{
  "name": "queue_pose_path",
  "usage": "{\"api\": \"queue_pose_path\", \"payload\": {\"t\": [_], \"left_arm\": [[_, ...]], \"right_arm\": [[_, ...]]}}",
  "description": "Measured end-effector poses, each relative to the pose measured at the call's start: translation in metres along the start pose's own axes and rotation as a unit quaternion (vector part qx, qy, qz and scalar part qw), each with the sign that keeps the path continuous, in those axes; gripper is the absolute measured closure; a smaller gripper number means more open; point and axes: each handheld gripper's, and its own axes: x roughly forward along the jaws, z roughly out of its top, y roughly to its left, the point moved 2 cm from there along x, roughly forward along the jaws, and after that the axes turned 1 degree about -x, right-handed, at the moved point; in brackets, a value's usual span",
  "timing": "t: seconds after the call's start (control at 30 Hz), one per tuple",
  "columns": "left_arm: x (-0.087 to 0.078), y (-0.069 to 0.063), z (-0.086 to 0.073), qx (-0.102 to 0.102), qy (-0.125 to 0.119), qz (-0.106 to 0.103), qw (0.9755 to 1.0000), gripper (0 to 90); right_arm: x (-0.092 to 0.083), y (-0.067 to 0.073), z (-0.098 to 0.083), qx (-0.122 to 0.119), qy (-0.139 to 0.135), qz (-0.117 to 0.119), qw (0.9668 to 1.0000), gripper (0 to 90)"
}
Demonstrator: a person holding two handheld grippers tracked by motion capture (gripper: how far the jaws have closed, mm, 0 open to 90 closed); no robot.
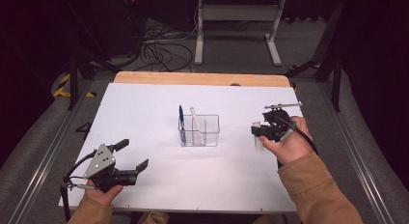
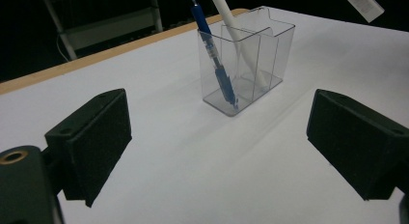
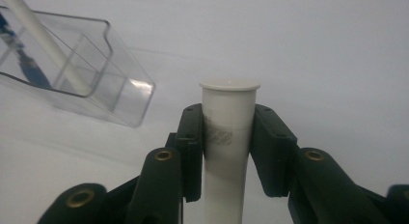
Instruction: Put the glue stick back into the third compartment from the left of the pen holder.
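Note:
A clear plastic holder (image 1: pixel 200 131) with compartments stands mid-table. A blue pen (image 1: pixel 182 119) leans in its left compartment and a white stick (image 1: pixel 196 121) in the one beside it. My right gripper (image 1: pixel 259 130) is to the right of the holder, shut on a white capped tube (image 1: pixel 258 139) that hangs down from the jaws above the table. In the right gripper view the tube (image 3: pixel 226 137) sits between both pads, with the holder (image 3: pixel 77 74) up at the left. My left gripper (image 1: pixel 131 155) rests open at the front left, empty; in its view the holder (image 2: pixel 246 60) stands ahead.
The white table top (image 1: pixel 144 103) has a wooden strip along its far edge. Beyond it are cables on the floor (image 1: pixel 164 52) and a white stand (image 1: pixel 236 21). Metal rails run along both sides of the table.

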Motion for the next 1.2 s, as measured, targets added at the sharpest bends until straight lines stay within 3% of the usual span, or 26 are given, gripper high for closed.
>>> {"api": "queue_pose_path", "payload": {"t": [0.23, 0.53, 0.77, 0.97, 1.07, 1.13, 1.2], "left_arm": [[-0.005, 0.0, -0.002, -0.002, -0.001, 0.008, 1.0, 9.3], [-0.009, 0.001, -0.003, -0.004, -0.003, 0.016, 0.9999, 9.3], [-0.01, 0.001, -0.003, -0.002, -0.003, 0.016, 0.9999, 9.3], [-0.009, 0.001, -0.003, -0.002, -0.004, 0.016, 0.9999, 9.3], [-0.009, 0.001, -0.003, -0.003, -0.004, 0.016, 0.9999, 9.3], [-0.009, 0.001, -0.003, -0.003, -0.004, 0.015, 0.9999, 9.3], [-0.009, 0.001, -0.003, -0.002, -0.004, 0.015, 0.9999, 9.3]], "right_arm": [[-0.007, 0.008, 0.013, -0.039, -0.067, 0.037, 0.9963, 67.4], [-0.011, 0.019, 0.024, -0.069, -0.131, 0.08, 0.9858, 67.4], [-0.014, 0.026, 0.03, -0.082, -0.178, 0.119, 0.9734, 67.4], [-0.012, 0.03, 0.032, -0.093, -0.196, 0.148, 0.9649, 67.3], [-0.01, 0.031, 0.033, -0.104, -0.211, 0.165, 0.9578, 67.3], [-0.009, 0.032, 0.033, -0.118, -0.228, 0.177, 0.9501, 67.3], [-0.006, 0.034, 0.033, -0.124, -0.234, 0.191, 0.9454, 67.3]]}}
